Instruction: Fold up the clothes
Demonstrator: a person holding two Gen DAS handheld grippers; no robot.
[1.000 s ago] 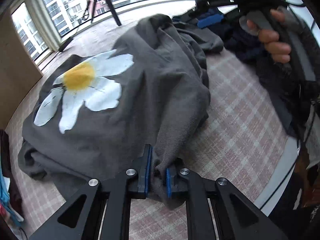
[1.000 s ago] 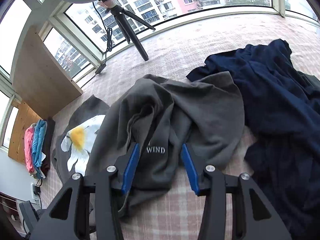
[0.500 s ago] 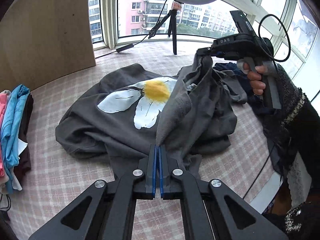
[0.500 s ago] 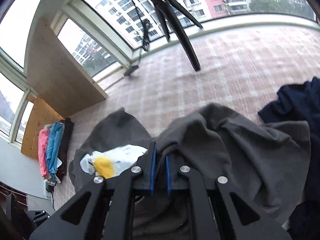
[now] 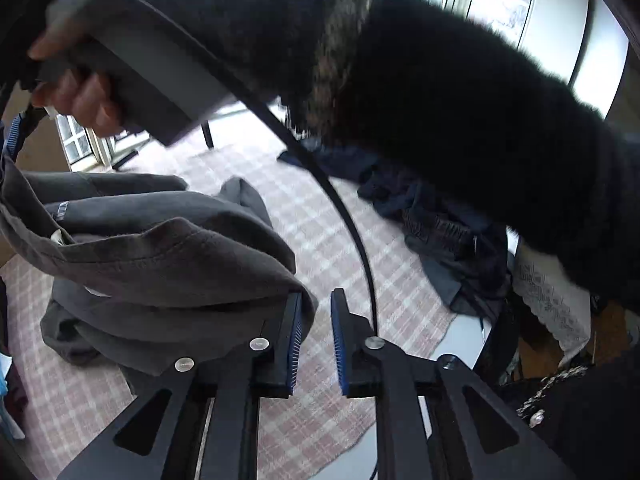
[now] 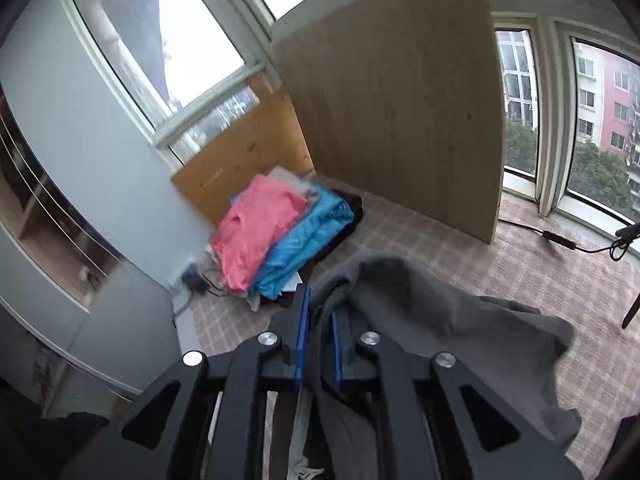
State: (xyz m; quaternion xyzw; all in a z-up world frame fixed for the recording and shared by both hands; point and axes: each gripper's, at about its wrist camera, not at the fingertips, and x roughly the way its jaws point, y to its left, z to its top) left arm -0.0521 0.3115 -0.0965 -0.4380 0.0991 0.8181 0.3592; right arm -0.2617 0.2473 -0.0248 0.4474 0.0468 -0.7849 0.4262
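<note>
A grey sweatshirt (image 5: 160,256) hangs lifted over the pink checked table (image 5: 332,248). My left gripper (image 5: 316,340) is open; a fold of the sweatshirt drapes over its left finger, with nothing between the pads. My right gripper (image 6: 319,340) is shut on the sweatshirt's edge (image 6: 420,304), and the cloth trails down to the right. In the left wrist view the person's hand (image 5: 76,92) holds the right gripper's handle high at the upper left, with the dark sleeve (image 5: 460,80) across the top.
A dark navy garment (image 5: 436,216) lies crumpled at the table's right side. A stack of folded clothes, pink (image 6: 256,228) and blue (image 6: 308,244), sits by a wooden panel (image 6: 392,92). A cable (image 6: 560,240) runs along the window side.
My left gripper has opened and let the sweatshirt go. My right gripper, still shut on the cloth, has swung up and left across the left wrist view, carrying the sweatshirt toward the folded stack.
</note>
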